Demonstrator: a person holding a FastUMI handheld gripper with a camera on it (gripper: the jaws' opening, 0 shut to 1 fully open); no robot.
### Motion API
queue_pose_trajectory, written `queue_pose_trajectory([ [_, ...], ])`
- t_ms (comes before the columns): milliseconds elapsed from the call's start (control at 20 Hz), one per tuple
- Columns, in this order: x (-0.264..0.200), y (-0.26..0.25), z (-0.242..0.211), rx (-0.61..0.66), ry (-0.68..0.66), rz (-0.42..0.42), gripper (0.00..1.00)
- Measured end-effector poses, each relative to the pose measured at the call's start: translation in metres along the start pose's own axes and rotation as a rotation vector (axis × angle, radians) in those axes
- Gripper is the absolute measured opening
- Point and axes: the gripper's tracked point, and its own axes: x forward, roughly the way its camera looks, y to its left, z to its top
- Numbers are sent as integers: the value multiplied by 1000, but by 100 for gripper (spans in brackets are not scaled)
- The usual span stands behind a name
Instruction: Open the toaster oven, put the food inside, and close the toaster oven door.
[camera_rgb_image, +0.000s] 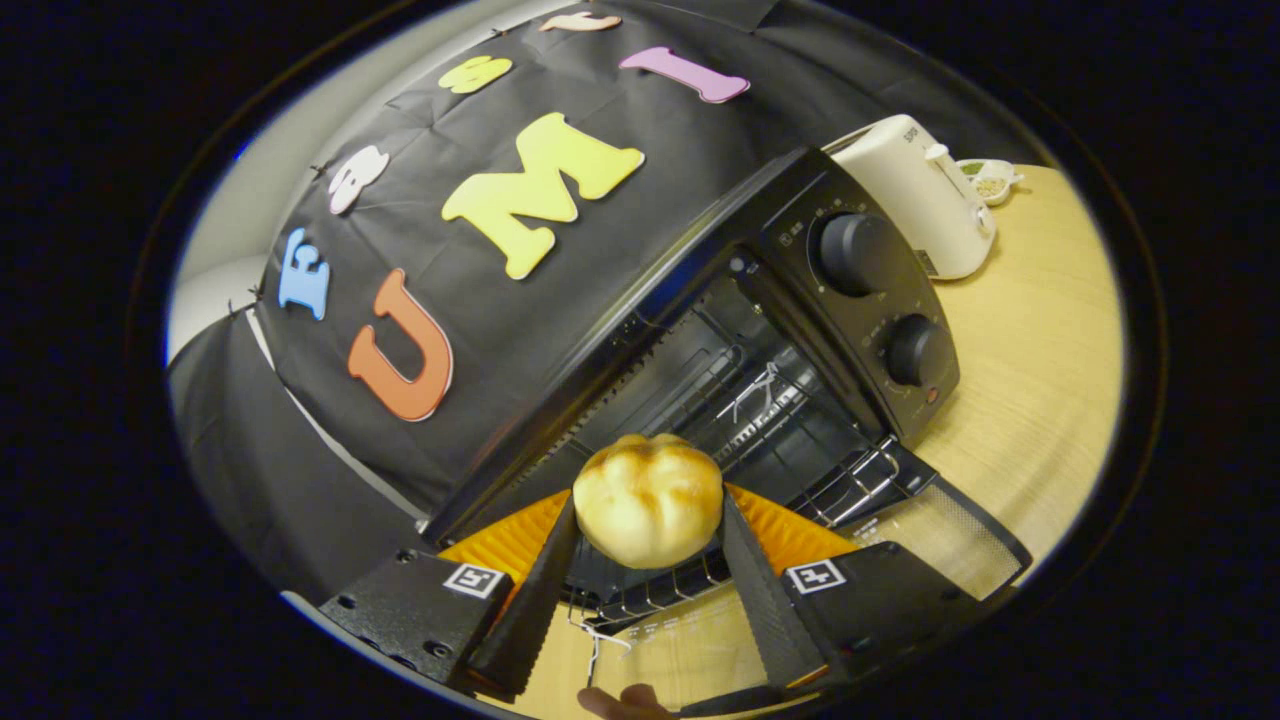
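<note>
A golden bread roll (648, 499) sits between my two fingers, and my gripper (648, 515) is shut on it, one finger pressing each side. Just beyond the roll stands the black toaster oven (800, 215) with its door (950, 545) swung down flat. Its cavity gapes, and the wire rack (850, 485) is slid partway out over the door. The roll hangs above the front of that rack, at the oven's mouth. Two round knobs (858, 253) sit on the oven's control panel to the right of the cavity.
A white pop-up toaster (915, 200) stands behind the oven on the wooden table (1040, 330), with a small white dish (990, 180) beyond it. A fingertip (625, 700) of the person's hand shows below my fingers. Black cloth walls the booth behind the oven.
</note>
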Motion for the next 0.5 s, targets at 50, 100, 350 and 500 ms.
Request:
queue_pose_trajectory([
  [50, 4, 1, 4, -25, -5, 4, 88],
  [100, 7, 4, 6, -63, -5, 7, 88],
  [350, 22, 3, 5, -132, 9, 9, 88],
  [500, 30, -4, 11, -181, -6, -47, 90],
])
